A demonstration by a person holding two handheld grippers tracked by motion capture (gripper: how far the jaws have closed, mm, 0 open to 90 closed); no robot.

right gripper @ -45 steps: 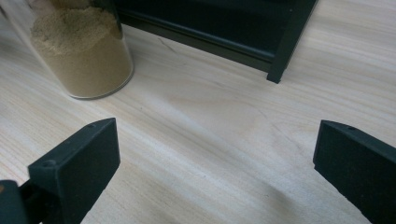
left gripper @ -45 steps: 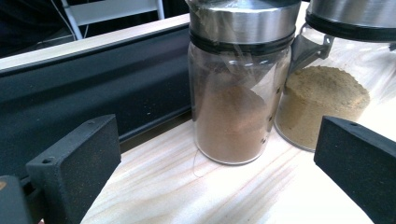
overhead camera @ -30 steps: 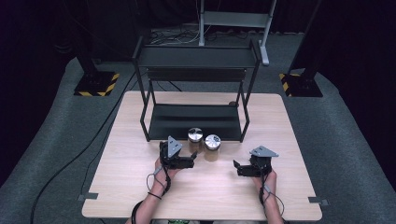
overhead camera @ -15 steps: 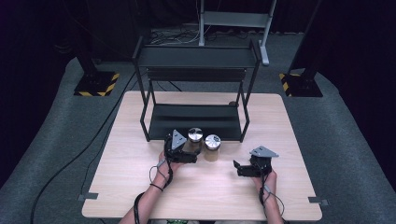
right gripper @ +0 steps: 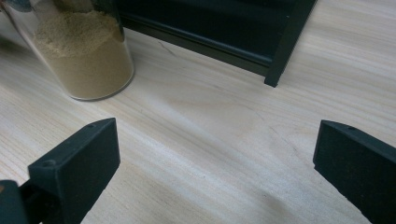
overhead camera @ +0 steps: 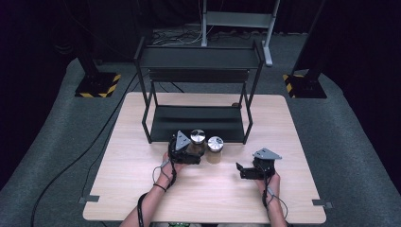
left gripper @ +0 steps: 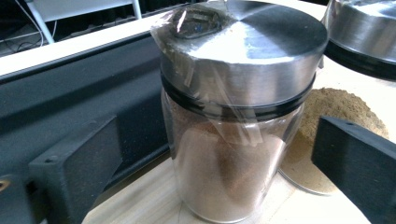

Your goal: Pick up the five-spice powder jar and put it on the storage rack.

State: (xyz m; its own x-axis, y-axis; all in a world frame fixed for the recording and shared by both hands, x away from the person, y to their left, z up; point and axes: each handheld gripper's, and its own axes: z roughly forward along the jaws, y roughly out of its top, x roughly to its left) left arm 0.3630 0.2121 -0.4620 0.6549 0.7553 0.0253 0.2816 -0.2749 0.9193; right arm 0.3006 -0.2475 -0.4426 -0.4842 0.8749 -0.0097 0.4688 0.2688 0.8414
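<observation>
Two glass jars with steel lids stand side by side on the wooden table [overhead camera: 142,189], in front of the black rack. The left jar [overhead camera: 197,138] [left gripper: 233,177] holds reddish-brown powder and has clear film over its lid. The right jar [overhead camera: 215,145] [right gripper: 84,60] holds tan powder. My left gripper [overhead camera: 195,154] [left gripper: 215,158] has a jaw on each side of the left jar. Its jaws have just been closing, but a gap still shows on both sides, so it is open. My right gripper [overhead camera: 239,170] [right gripper: 215,163] is open over bare wood, to the right of the jars.
A black metal rack with a low shelf [overhead camera: 198,120] and a top shelf [overhead camera: 198,59] stands at the table's far half, just behind the jars. One rack leg [right gripper: 280,60] stands ahead of the right gripper. Cables and stand bases lie on the grey floor.
My left gripper has slid a little forward and right toward the left jar, so its jaws now straddle it. The right gripper and both jars have stayed put.
</observation>
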